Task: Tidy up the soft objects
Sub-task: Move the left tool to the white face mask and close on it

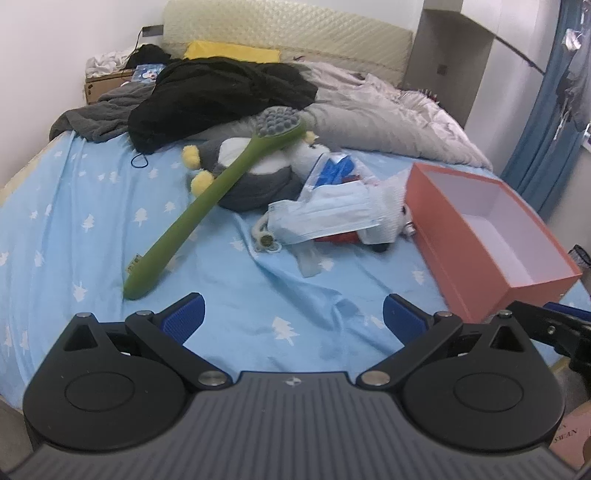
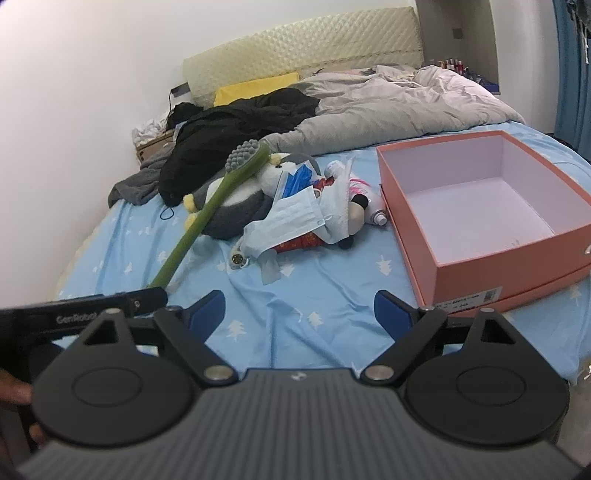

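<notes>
A pile of soft things lies mid-bed on the blue tree-print sheet [image 1: 92, 206]. In it are a grey-and-white penguin plush [image 1: 251, 173] with yellow feet, a blue face mask [image 1: 325, 218] and a small white plush [image 1: 391, 218]. A long green brush [image 1: 207, 210] with a grey nubbed head leans across the penguin. An open pink box [image 1: 480, 254] stands at the right. My left gripper [image 1: 293, 315] hovers open over bare sheet, short of the pile. My right gripper [image 2: 299, 314] is open too, nothing between its blue pads, with the pink box [image 2: 491, 266] to its right.
Black clothing [image 1: 221, 96], a grey garment [image 1: 96, 118] and a rumpled grey duvet [image 1: 388, 122] cover the far half of the bed. A yellow pillow [image 1: 232, 51] rests against the padded headboard [image 1: 288, 33]. A blue curtain [image 1: 550, 122] hangs at the right.
</notes>
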A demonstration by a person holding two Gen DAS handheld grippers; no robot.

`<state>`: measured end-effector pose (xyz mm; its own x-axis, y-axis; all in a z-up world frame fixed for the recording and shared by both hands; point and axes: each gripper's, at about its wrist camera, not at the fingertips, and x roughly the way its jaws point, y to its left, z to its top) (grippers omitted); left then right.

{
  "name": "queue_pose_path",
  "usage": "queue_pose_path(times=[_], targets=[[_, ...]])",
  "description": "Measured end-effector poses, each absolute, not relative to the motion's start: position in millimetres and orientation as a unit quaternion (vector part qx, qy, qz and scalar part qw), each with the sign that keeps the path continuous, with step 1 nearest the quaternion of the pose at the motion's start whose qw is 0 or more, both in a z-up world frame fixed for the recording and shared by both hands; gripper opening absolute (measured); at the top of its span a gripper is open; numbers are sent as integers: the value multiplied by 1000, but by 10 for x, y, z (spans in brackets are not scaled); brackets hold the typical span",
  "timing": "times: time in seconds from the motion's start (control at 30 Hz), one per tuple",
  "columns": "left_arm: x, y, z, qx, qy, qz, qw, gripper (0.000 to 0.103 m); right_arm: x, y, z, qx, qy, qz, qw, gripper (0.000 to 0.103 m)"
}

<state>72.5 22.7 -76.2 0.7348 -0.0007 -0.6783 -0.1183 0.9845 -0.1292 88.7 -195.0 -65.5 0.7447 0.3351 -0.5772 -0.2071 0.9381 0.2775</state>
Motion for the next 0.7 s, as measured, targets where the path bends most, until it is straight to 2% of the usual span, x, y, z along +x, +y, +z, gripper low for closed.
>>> queue_pose_path(times=[0.23, 0.4, 0.7], targets=[[1104, 432, -1025, -89, 377, 36, 921, 103, 1181, -1800, -859, 93, 345, 161, 920, 77], [1403, 612, -1220, -93, 380, 36, 920, 103, 1455, -1631, -1031, 80, 352, 181, 915, 75], [2027, 750, -1596, -100, 390, 6, 915, 86, 1996, -1355, -1461, 64, 368, 207, 904, 74]])
